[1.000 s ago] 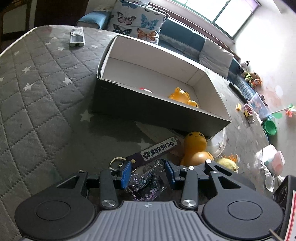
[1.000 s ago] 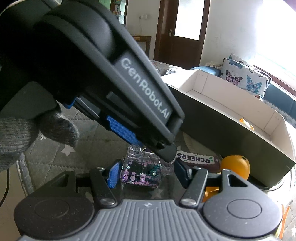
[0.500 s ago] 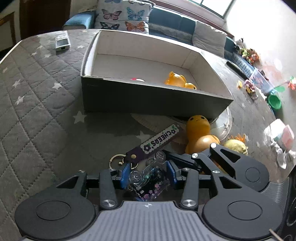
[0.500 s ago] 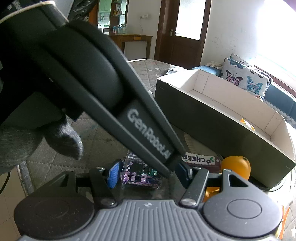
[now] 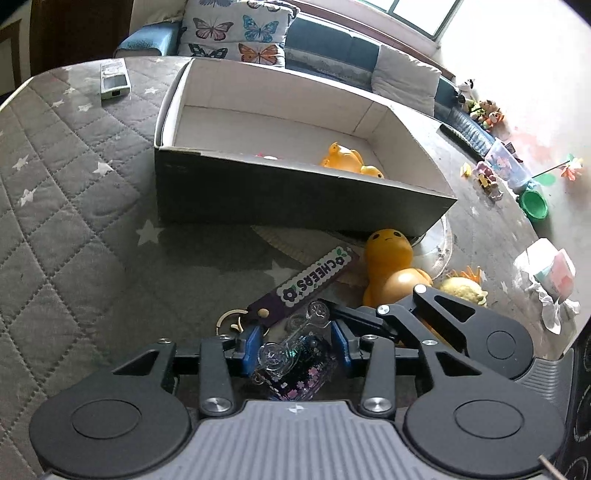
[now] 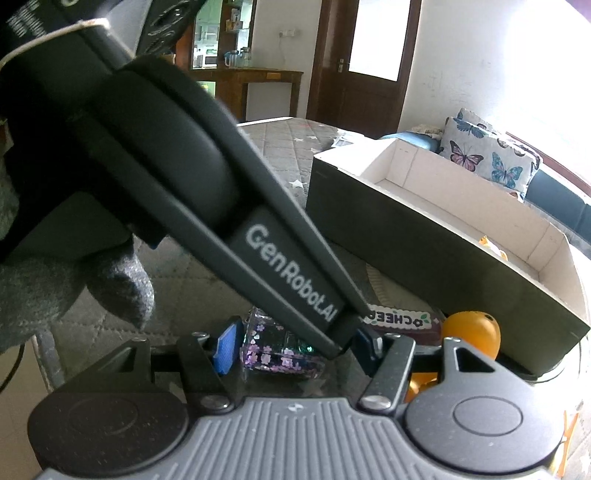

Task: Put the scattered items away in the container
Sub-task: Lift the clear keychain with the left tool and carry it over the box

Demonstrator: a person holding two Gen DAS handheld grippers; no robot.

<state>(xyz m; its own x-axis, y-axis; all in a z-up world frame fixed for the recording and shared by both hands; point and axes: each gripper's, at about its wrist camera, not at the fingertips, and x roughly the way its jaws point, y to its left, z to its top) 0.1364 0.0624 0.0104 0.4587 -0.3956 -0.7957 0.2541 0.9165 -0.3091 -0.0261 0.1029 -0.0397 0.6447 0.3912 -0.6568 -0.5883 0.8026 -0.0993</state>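
A clear charm with purple flowers (image 5: 295, 365) lies on the grey quilted cloth between the blue pads of my left gripper (image 5: 295, 341), which is open around it. My right gripper (image 6: 295, 345) is open around the same charm (image 6: 277, 354) from the other side; the left gripper's finger crosses in front of it. The charm hangs on a purple "CHEERS" key strap (image 5: 314, 282). An orange duck toy (image 5: 391, 269) lies beside the strap. The open cardboard box (image 5: 295, 195) stands behind, with a yellow toy (image 5: 343, 158) inside.
A remote (image 5: 114, 79) lies on the cloth at the far left. A yellow plush (image 5: 463, 290) and crumpled wrappers (image 5: 546, 277) lie to the right. A round clear plate (image 5: 439, 243) sits under the box's right corner. A sofa with butterfly cushions (image 5: 236, 33) is behind.
The left gripper has lowered and tilted over the charm, its finger now crossing the right wrist view. The right gripper stayed in place around the charm. Both stay open.
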